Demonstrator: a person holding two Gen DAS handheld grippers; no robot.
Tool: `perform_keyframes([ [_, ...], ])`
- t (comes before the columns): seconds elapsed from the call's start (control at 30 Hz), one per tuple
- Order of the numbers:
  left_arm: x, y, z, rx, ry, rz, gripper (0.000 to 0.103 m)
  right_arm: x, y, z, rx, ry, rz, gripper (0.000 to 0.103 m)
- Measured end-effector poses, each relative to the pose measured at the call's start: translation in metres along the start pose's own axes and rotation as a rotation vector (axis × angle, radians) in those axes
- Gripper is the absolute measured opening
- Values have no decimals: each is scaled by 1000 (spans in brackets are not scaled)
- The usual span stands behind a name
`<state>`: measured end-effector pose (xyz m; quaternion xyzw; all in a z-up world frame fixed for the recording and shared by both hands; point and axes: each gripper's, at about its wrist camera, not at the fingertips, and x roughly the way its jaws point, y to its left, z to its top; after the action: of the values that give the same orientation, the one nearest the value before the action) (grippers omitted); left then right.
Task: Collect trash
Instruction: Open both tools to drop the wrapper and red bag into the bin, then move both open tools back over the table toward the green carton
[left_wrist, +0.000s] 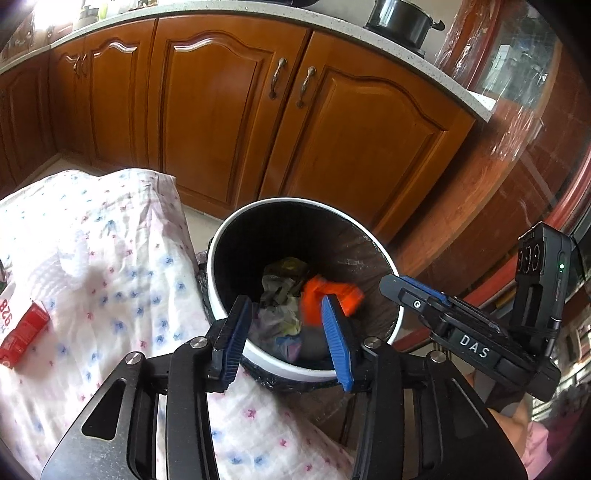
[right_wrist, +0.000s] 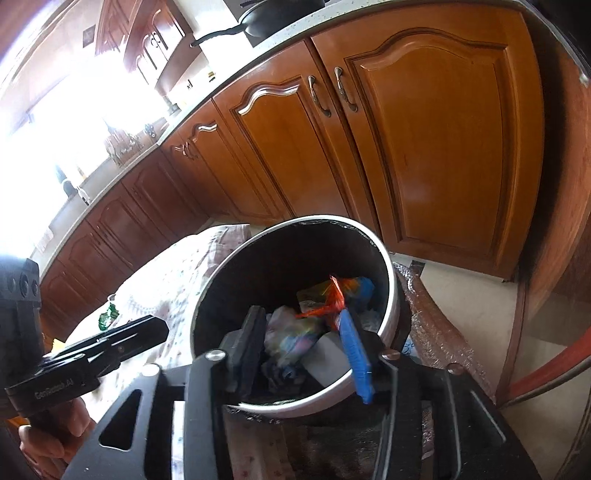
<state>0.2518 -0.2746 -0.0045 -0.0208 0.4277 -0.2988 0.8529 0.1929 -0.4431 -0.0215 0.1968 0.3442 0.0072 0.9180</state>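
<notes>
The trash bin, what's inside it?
Inside the trash bin lies a pile of crumpled wrappers, with an orange wrapper on top. Whatever lies under the pile is covered, and the bin's bottom cannot be seen.

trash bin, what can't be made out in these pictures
- Orange wrapper: motion-blurred in the left wrist view, print unreadable.
- Trash bin bottom: buried under crumpled trash in both views.
- Red box: cut off by the left edge.
- Countertop items: washed out by window glare, right wrist view.
</notes>
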Motion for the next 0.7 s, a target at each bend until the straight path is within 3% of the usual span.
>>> perform_keyframes([
  [0.07,-3,2,-3,-9,-4,-3,40,-4,4,-3,2,-11,14,63],
  [0.13,-7,6,-7,-20,-7,-3,42,-7,8,-7,5,-16,30,86],
  [0.2,-12,12,-12,-35,-12,-1,44,-10,14,-11,12,-20,60,97],
  [0.7,-69,78,-68,-198,-62,83,63,-3,80,-48,-36,35,147,97],
])
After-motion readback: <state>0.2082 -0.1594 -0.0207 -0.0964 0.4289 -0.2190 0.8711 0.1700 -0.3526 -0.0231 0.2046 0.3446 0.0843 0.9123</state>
